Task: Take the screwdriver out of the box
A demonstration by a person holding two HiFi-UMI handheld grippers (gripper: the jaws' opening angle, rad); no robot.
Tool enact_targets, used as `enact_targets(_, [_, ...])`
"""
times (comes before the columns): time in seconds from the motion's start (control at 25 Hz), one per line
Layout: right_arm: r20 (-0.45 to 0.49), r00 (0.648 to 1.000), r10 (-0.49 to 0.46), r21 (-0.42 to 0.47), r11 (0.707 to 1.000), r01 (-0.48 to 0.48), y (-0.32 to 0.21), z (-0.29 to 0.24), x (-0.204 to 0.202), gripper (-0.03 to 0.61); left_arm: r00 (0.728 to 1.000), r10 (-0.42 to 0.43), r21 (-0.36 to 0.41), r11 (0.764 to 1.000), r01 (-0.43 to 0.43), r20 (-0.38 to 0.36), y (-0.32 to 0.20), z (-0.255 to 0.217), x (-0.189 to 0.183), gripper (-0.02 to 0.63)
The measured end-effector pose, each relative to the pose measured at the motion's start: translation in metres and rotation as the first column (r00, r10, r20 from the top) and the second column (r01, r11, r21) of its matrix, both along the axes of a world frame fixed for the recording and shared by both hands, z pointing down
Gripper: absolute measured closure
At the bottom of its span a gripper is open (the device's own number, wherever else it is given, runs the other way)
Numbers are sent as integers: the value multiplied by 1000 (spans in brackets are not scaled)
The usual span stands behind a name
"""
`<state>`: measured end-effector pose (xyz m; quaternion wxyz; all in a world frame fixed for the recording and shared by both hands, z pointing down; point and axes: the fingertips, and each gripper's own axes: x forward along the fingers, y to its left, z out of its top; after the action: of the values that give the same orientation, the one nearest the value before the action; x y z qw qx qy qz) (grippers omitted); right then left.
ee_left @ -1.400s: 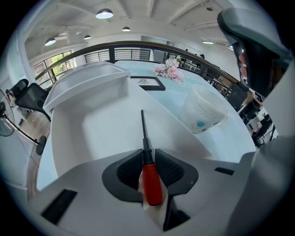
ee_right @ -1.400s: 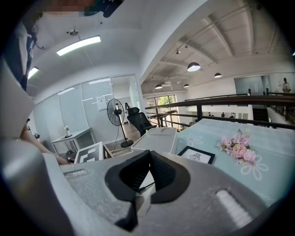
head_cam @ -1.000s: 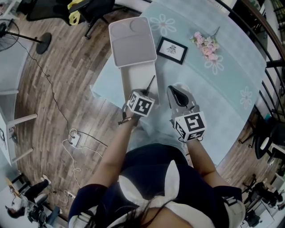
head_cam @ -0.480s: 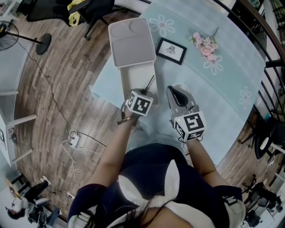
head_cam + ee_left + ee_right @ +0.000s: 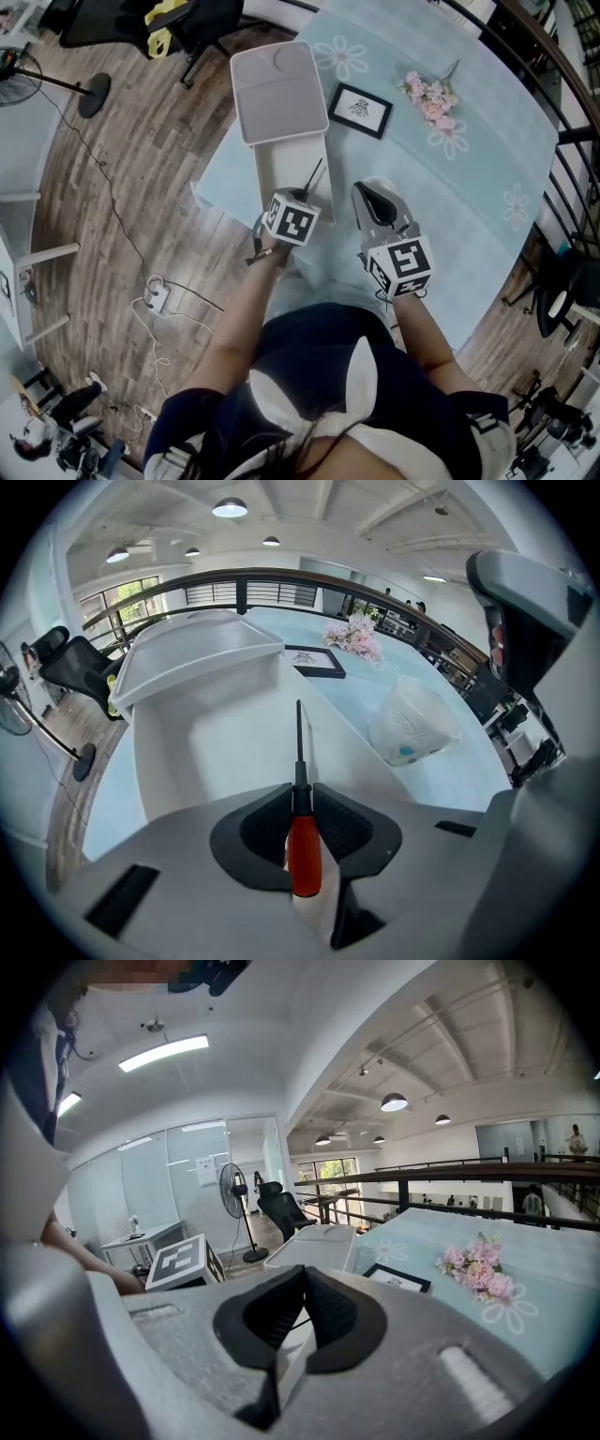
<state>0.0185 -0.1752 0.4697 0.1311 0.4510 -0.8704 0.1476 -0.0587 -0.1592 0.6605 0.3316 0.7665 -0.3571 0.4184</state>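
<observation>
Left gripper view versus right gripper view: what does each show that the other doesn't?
Only the left gripper view: the left gripper shut on the red-handled screwdriver. Only the right gripper view: the right gripper shut and empty, and a standing fan. Both: the white box, picture frame and pink flowers.

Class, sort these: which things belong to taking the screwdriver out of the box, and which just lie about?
Belong: screwdriver, white box, left gripper holding the screwdriver.
Lying about: framed picture, pink flowers, white packet.
</observation>
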Motion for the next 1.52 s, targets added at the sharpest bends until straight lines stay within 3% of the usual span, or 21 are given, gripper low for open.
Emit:
enact_targets(0.52, [6,1000,-2,14,1000,2,9,-8,0,580,1000,-25,78,997,26,-18,-5,-38,-9,532])
enact_targets(1.08, [11,1000,-16,36,999,16,19,-19,-7,580,992,-41,178,982,62,-119,-4,-93,-8,532])
enact_targets(1.52, [13,1000,-22,45,999,21,24,-26,-12,580,979,-40,280,955,96,-199,-7,-139,-9,531])
